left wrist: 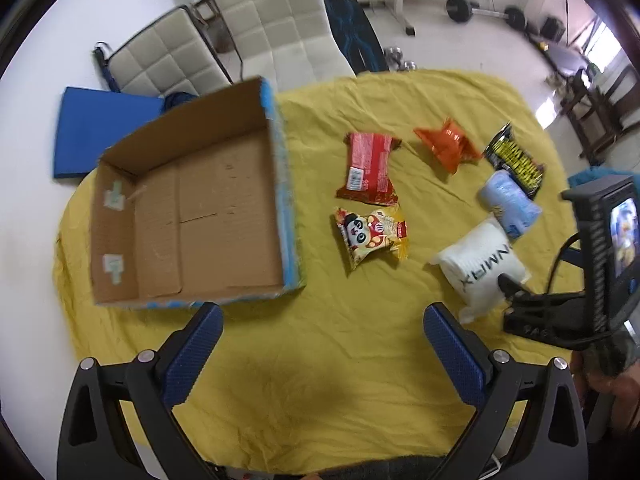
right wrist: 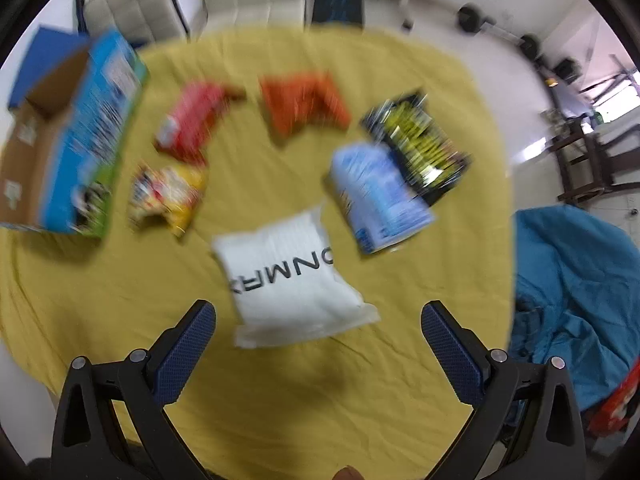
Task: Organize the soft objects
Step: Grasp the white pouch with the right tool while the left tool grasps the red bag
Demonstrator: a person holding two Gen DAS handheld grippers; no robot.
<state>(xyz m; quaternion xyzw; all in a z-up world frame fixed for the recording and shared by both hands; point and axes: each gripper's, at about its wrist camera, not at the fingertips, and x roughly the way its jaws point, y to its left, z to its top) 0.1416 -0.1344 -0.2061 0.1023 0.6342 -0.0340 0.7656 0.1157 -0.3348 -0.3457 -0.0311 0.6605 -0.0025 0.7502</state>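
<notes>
Several soft packets lie on a yellow cloth (left wrist: 320, 340): a white pack (left wrist: 478, 268) (right wrist: 290, 280), a light blue pack (left wrist: 510, 202) (right wrist: 378, 196), a black-yellow bag (left wrist: 516, 160) (right wrist: 418, 142), an orange bag (left wrist: 448, 144) (right wrist: 304, 106), a red bag (left wrist: 368, 168) (right wrist: 192, 120) and a yellow panda bag (left wrist: 370, 238) (right wrist: 168, 196). An open empty cardboard box (left wrist: 188, 216) (right wrist: 68, 140) stands at the left. My left gripper (left wrist: 320, 344) is open and empty above the cloth. My right gripper (right wrist: 318, 340) is open and empty, just short of the white pack; it also shows in the left wrist view (left wrist: 532, 300).
Two padded chairs (left wrist: 276, 20) and a blue mat (left wrist: 100, 128) stand behind the table. Gym weights (left wrist: 484, 10) lie on the floor at the back. A blue fabric heap (right wrist: 576, 292) sits to the right of the table. The right wrist view is motion-blurred.
</notes>
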